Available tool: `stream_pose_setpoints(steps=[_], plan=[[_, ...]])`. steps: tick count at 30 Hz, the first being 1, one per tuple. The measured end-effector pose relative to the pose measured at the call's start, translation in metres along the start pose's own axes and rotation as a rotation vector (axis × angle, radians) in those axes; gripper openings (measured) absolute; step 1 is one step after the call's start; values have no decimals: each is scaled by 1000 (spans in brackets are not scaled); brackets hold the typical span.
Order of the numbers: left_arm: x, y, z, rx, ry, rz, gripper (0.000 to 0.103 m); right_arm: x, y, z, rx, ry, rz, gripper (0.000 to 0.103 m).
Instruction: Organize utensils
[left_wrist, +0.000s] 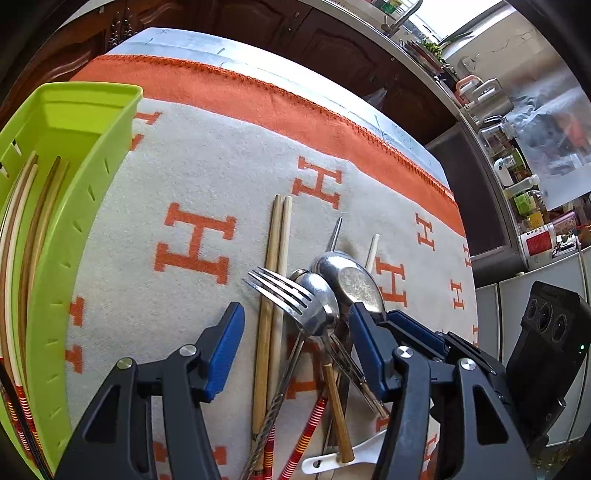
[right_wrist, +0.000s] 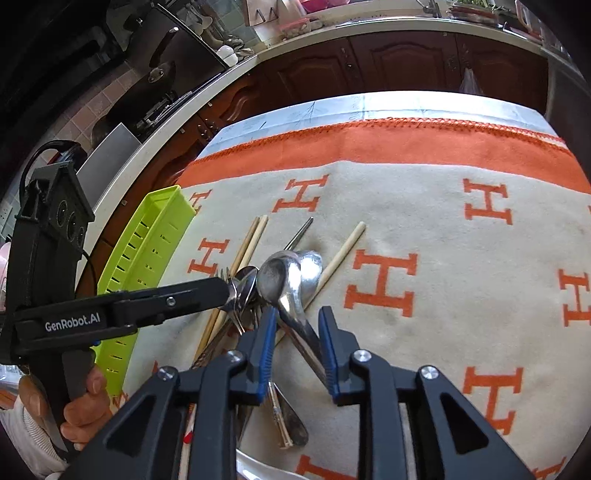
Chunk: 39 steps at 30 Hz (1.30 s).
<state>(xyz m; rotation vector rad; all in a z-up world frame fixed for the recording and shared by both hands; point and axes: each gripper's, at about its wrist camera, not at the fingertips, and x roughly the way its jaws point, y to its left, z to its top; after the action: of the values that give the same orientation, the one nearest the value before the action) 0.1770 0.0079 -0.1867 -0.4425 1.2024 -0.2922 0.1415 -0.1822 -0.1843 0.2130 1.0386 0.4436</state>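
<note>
A pile of utensils lies on the H-patterned cloth: a steel fork (left_wrist: 286, 295), steel spoons (left_wrist: 352, 280), a pair of wooden chopsticks (left_wrist: 275, 266), striped-handled chopsticks (left_wrist: 306, 432) and a white spoon (left_wrist: 343, 456). My left gripper (left_wrist: 295, 321) is open, its fingers either side of the fork and small spoon, low over the pile. In the right wrist view my right gripper (right_wrist: 297, 332) is open around the handle of a large steel spoon (right_wrist: 280, 280). The left gripper (right_wrist: 207, 291) reaches in from the left. A green tray (left_wrist: 70, 221) holds several chopsticks (left_wrist: 22, 236).
The green tray (right_wrist: 147, 258) sits at the table's left edge. A single pale chopstick (right_wrist: 341, 254) lies right of the spoons. Dark cabinets and a crowded counter (left_wrist: 517, 184) surround the table. The cloth (right_wrist: 461, 277) stretches right of the pile.
</note>
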Motion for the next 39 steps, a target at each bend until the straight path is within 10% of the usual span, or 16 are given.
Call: stream_pose_setpoints(steps=[7,26,39], plan=[[6,-6,3,15,-36,12,13,9,-7,-3,35,31,88,24],[7,-10,6,39,-67,-30,4,4,8,-11,-1,-9,123,6],[-77,-23,-2,88,-100,-92,1,-36,14,-12,61,-89,152,1]])
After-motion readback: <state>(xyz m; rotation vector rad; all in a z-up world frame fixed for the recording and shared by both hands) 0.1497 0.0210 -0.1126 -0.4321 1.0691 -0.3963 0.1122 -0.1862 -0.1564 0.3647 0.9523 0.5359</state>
